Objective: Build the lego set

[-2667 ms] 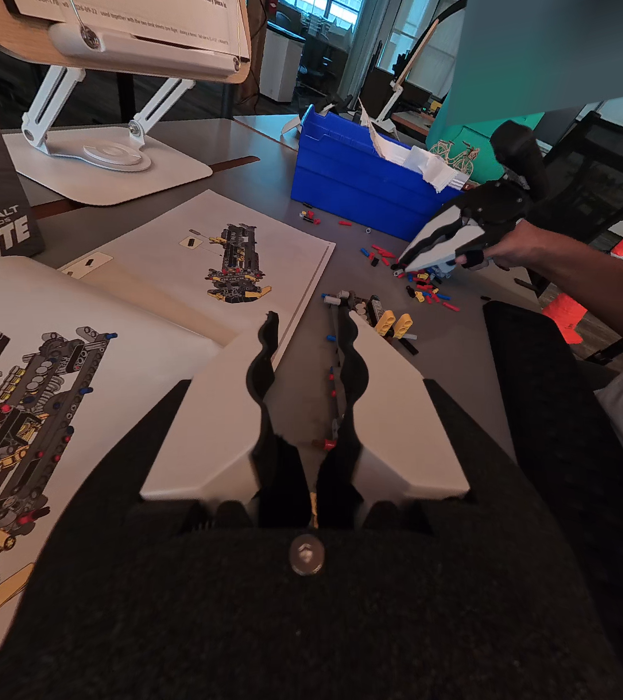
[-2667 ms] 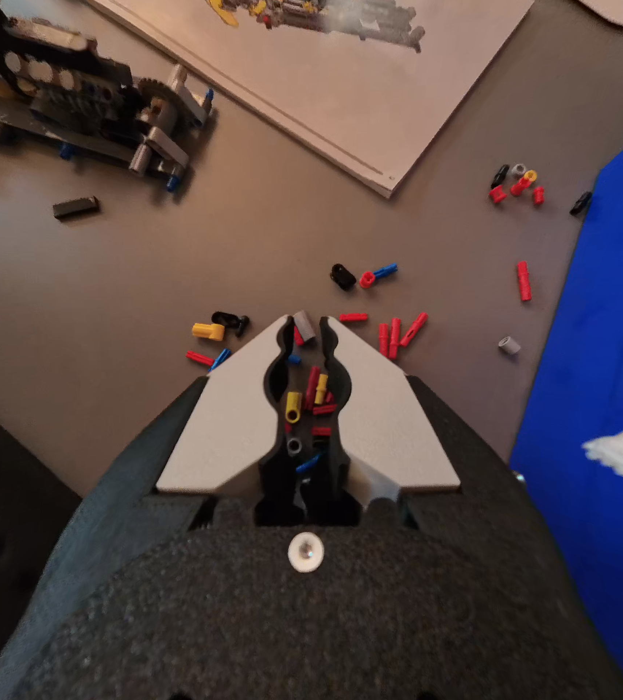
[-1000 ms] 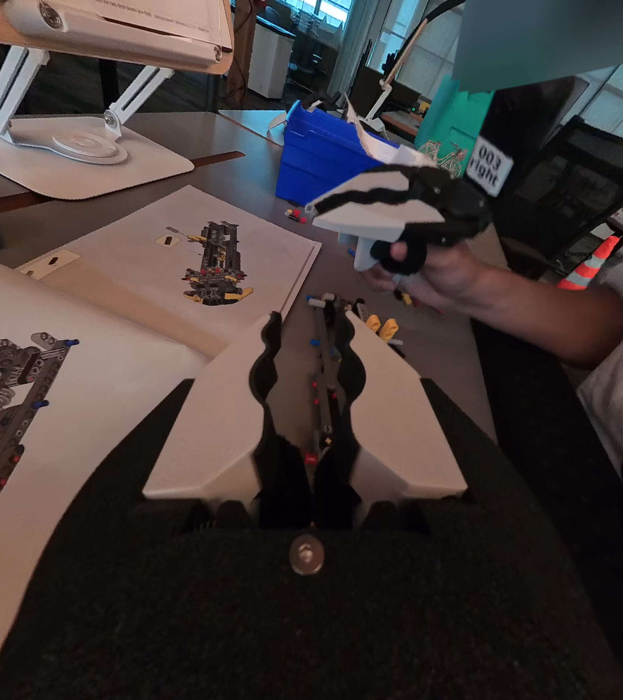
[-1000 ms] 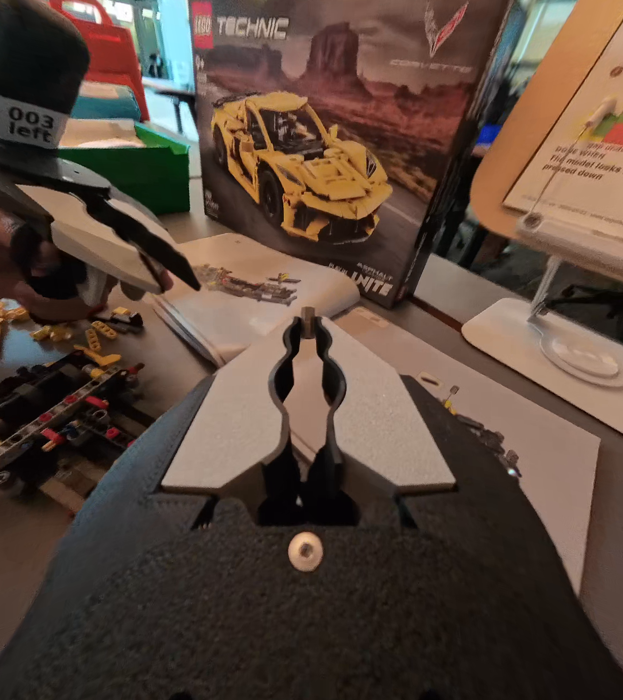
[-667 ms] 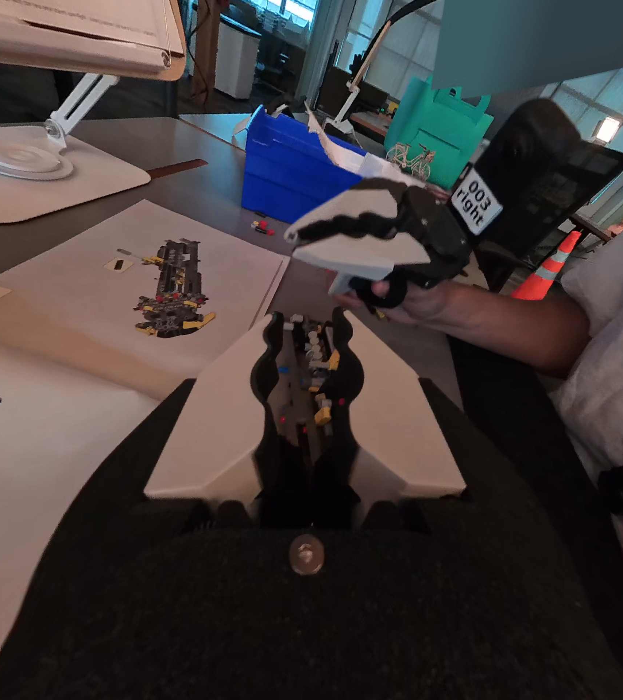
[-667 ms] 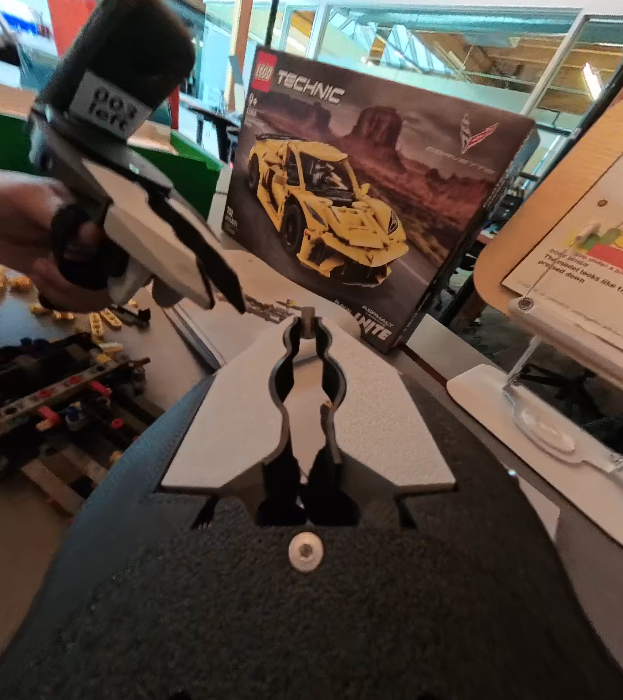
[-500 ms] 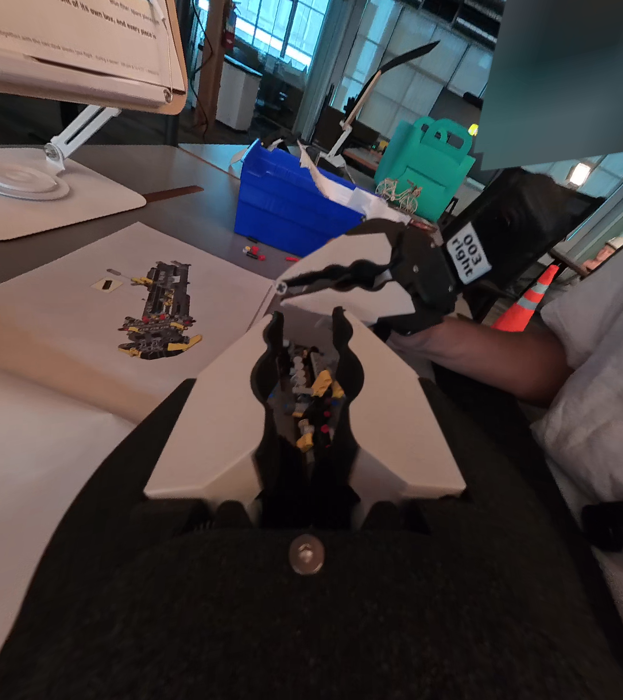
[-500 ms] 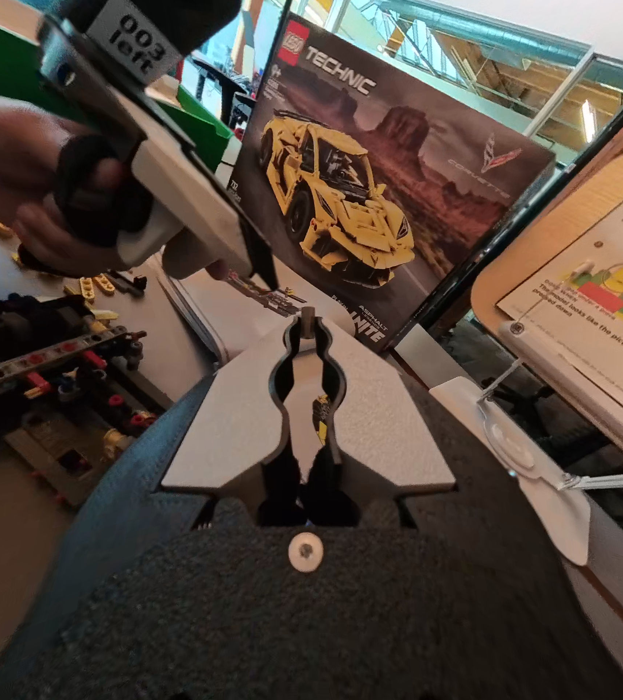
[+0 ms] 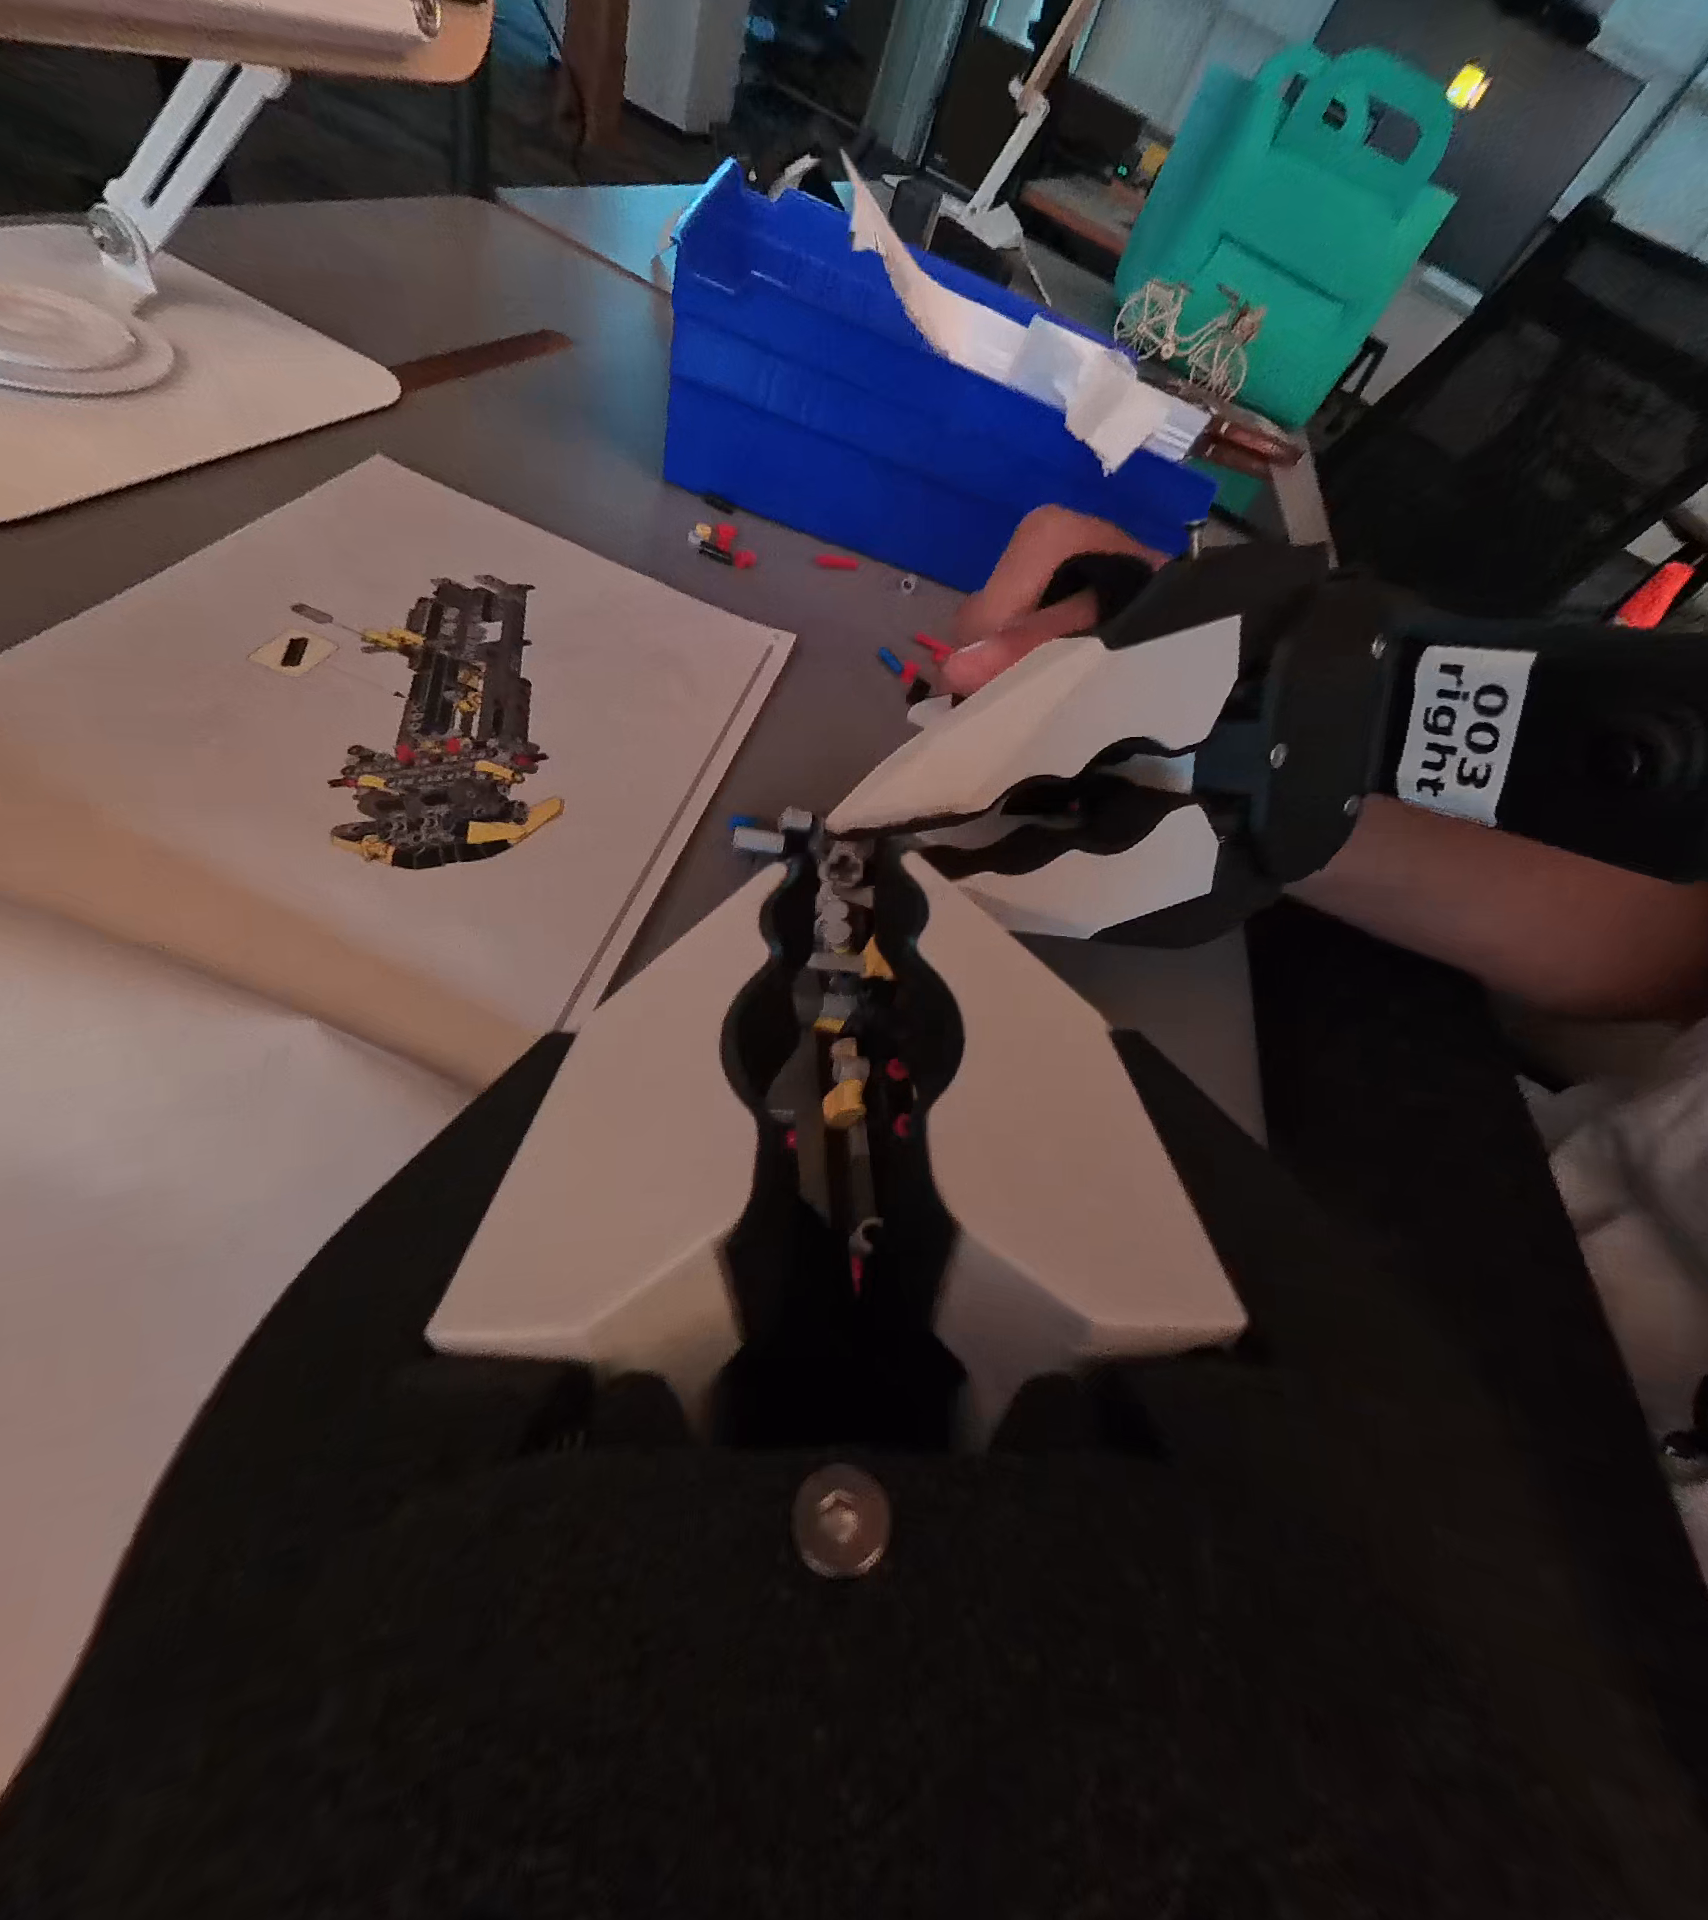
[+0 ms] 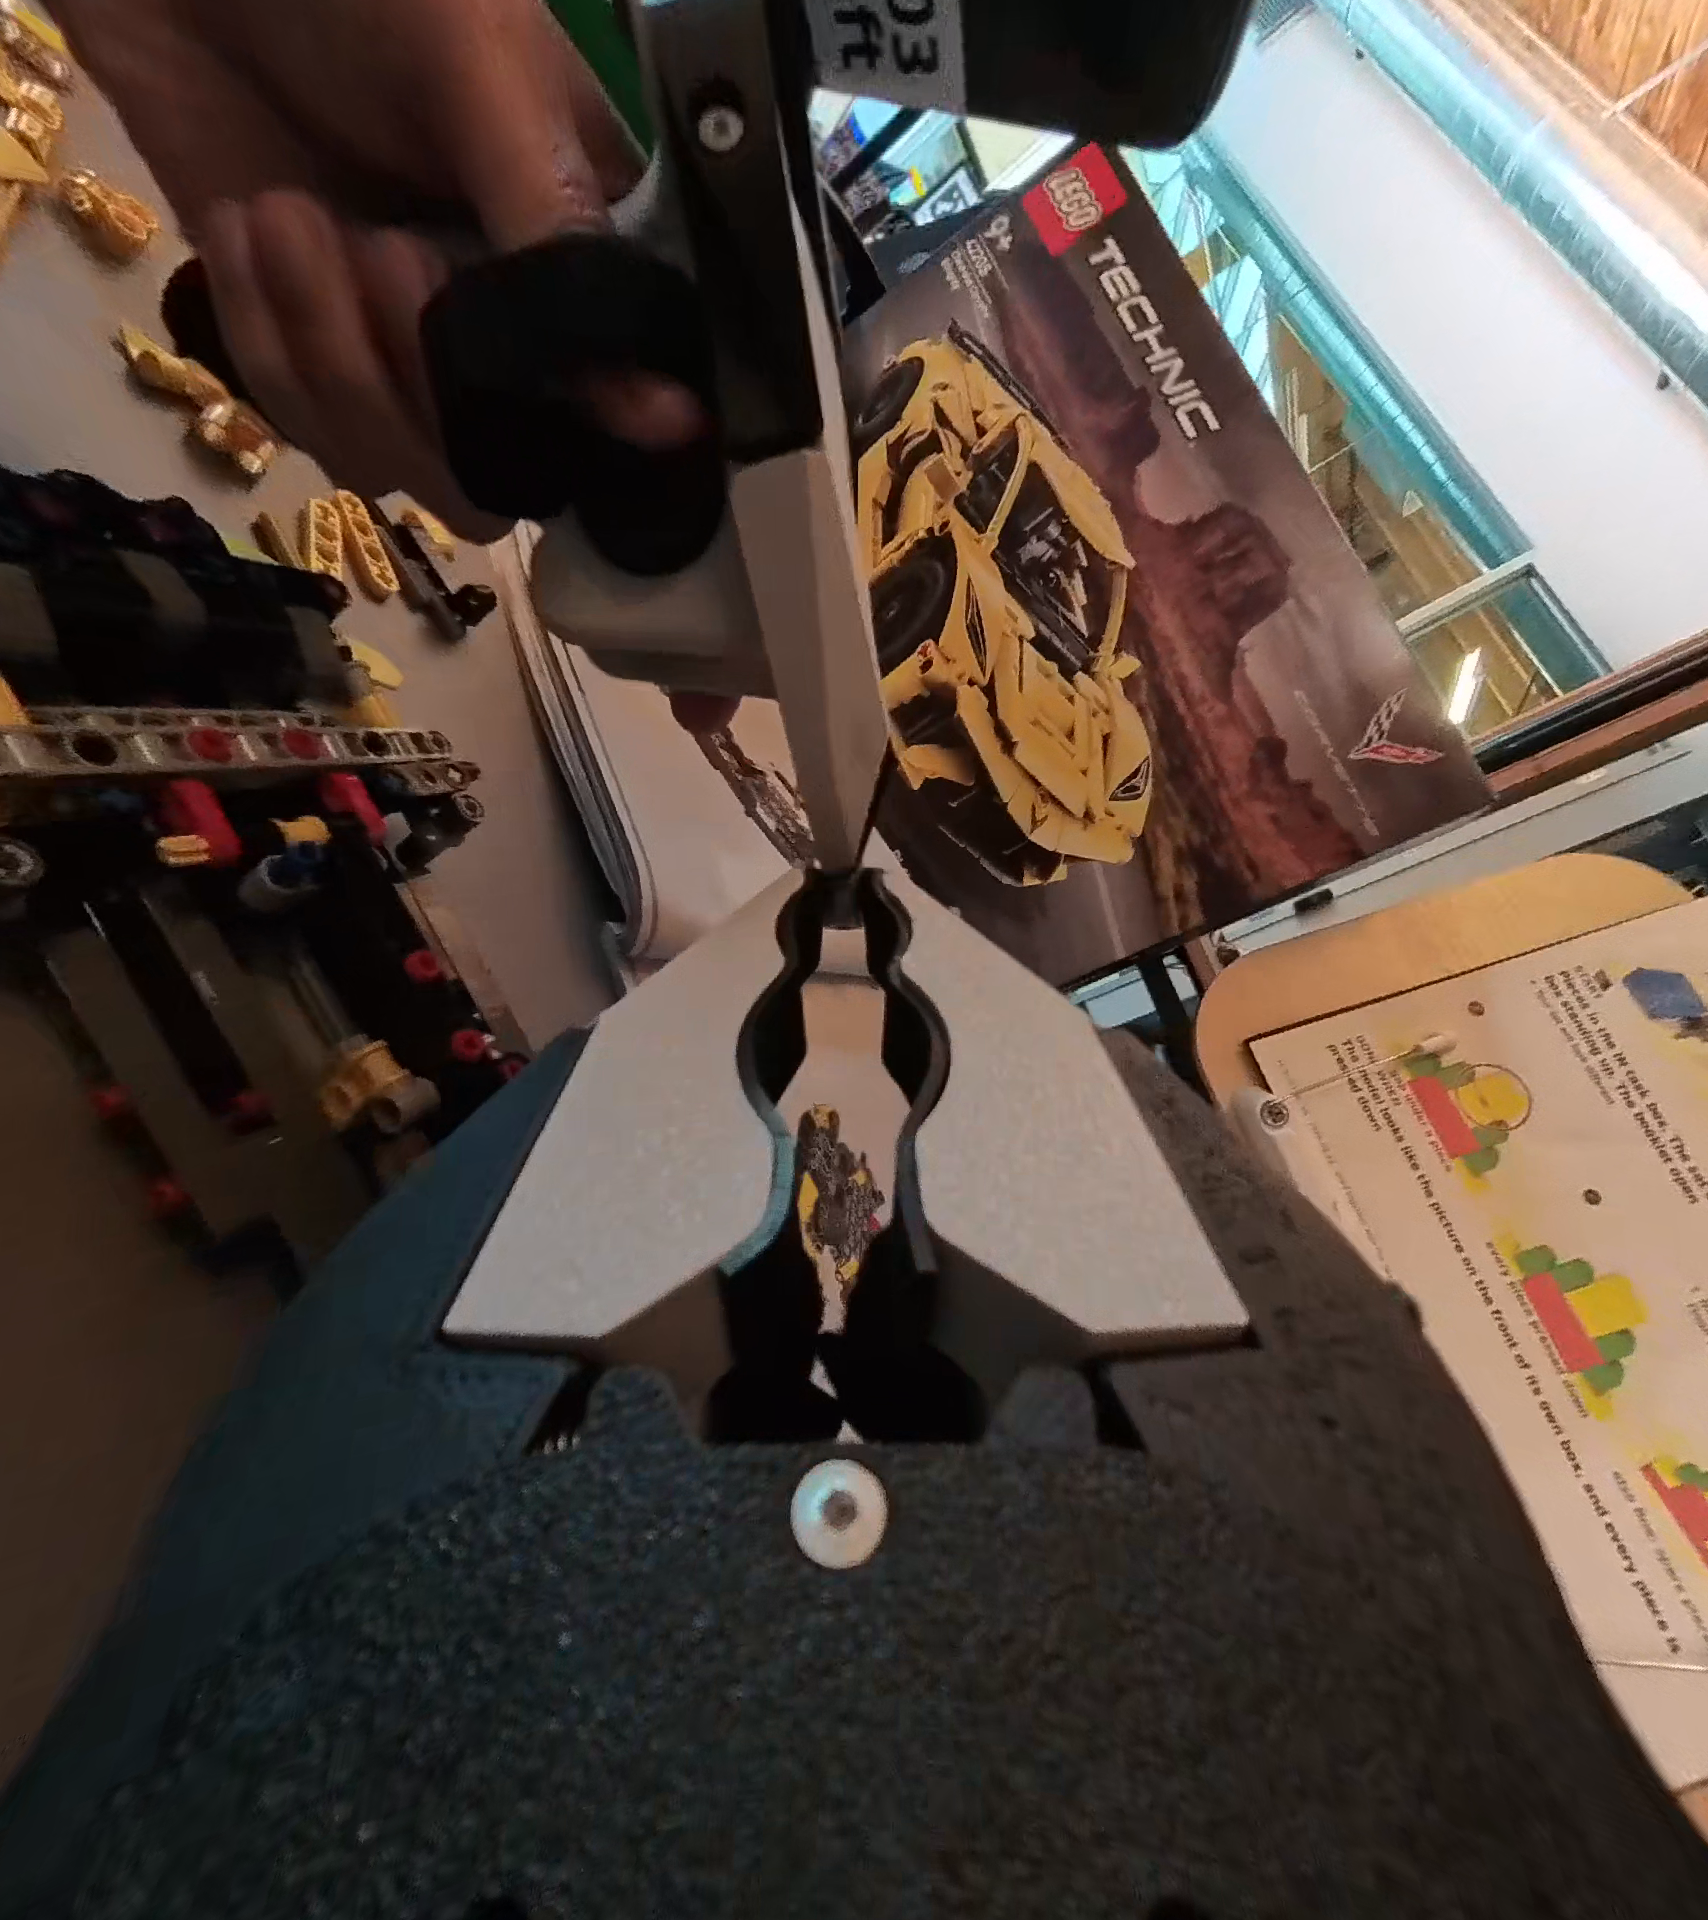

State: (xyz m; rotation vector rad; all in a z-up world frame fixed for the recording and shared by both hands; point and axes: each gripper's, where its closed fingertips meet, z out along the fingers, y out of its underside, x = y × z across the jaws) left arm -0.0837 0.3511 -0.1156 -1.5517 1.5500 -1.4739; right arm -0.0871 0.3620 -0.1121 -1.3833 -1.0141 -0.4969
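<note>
The part-built black and grey Lego chassis (image 10: 185, 748) lies on the table at the left of the right wrist view. In the left wrist view it shows through my left fingers (image 9: 834, 1039). My right gripper (image 10: 837, 899) is shut on a small grey piece (image 10: 834, 912) and holds it in the air. In the left wrist view it comes in from the right (image 9: 829, 828). My left gripper (image 9: 842, 878) has its jaws a narrow gap apart on either side of the grey piece (image 9: 842, 860). In the right wrist view the left gripper (image 10: 834, 857) points down, tip to tip with the right one.
An open instruction booklet (image 9: 517, 675) lies left of the chassis. A blue bin (image 9: 829, 416) stands behind, with loose pins (image 9: 725, 540) in front of it. A white stand (image 9: 102, 395), the set's box (image 10: 1141, 520), a board with a sheet (image 10: 1556, 1247) and yellow parts (image 10: 351, 540) are around. Only a small space, under 4 cm, lies between the two pairs of fingers.
My right gripper picked the grey piece from the loose pins, lifted it and swung over to the left gripper. The left gripper rose, narrowed its jaws and now meets the right tips.
</note>
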